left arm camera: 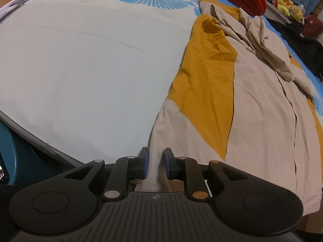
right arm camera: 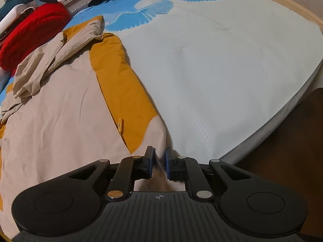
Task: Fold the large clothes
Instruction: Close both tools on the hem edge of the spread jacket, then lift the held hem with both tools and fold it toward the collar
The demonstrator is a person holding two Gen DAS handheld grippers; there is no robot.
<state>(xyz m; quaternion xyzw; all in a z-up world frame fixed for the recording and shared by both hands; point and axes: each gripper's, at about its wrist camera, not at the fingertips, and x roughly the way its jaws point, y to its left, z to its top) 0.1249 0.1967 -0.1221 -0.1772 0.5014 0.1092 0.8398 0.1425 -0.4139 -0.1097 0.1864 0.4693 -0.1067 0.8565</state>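
We saw the left tool (left arm camera: 155, 164) and the right tool (right arm camera: 159, 164) each slightly parted with a hem of the beige-and-mustard jacket (left arm camera: 252, 104) between the pads; whether they gripped, we couldn't tell. The jacket spread toward twelve o'clock across the bed (left arm camera: 80, 70), a red blanket (right arm camera: 32, 32) beyond.

A home bedroom: patterned bedsheet (left arm camera: 80, 70), plush toys (left arm camera: 288, 6) (yellow ones), red blanket (right arm camera: 30, 32).
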